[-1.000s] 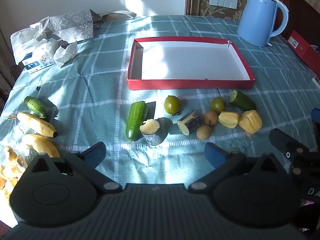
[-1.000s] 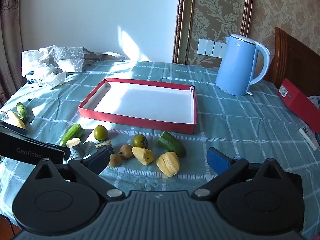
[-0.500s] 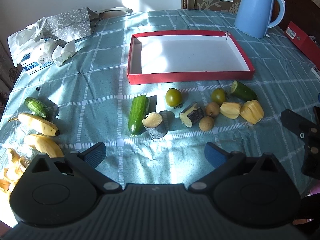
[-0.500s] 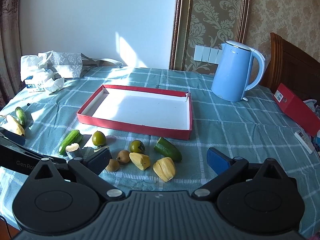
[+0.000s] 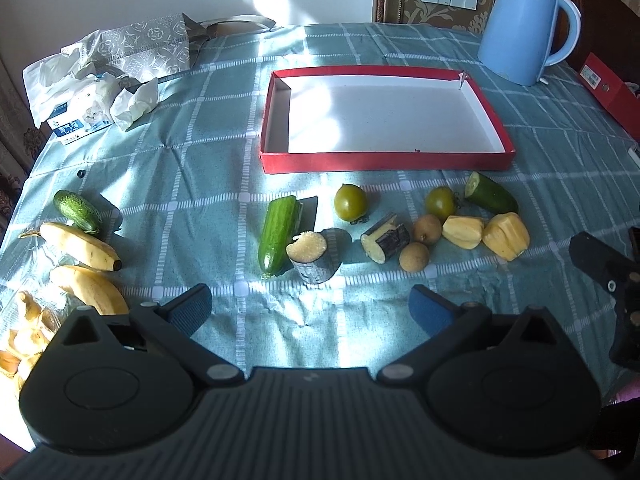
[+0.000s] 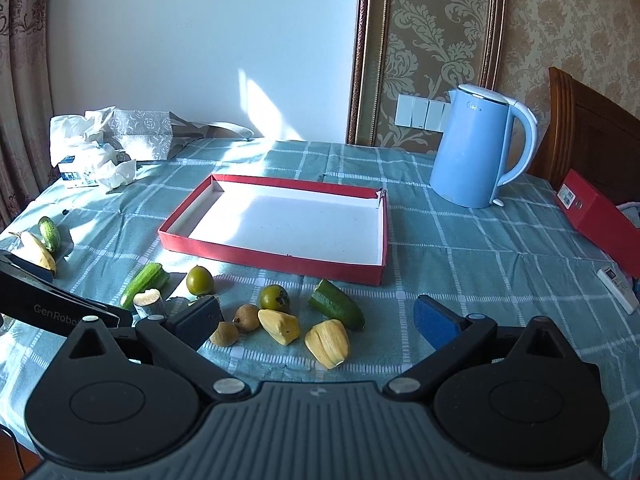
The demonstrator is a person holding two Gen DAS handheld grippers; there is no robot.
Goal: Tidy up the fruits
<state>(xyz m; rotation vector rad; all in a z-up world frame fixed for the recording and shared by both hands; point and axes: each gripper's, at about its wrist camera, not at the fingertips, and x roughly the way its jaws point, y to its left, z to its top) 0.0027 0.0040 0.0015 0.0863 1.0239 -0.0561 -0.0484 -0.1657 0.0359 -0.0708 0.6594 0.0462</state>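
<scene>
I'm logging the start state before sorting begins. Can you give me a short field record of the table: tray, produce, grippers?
tray: red tray, white inside, nothing in it
produce in front of tray: long cucumber, two green tomatoes, two dark-skinned cut chunks, two small brown fruits, two yellow pieces, short cucumber piece
produce at left edge: small cucumber, two bananas
left gripper: open, holding nothing
right gripper: open, holding nothing
other: blue kettle, tissues

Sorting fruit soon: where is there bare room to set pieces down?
Inside the empty red shallow box, and on cloth between it and the tissue pack. Crowded: the row from long cucumber to yellow jackfruit pieces.
</scene>
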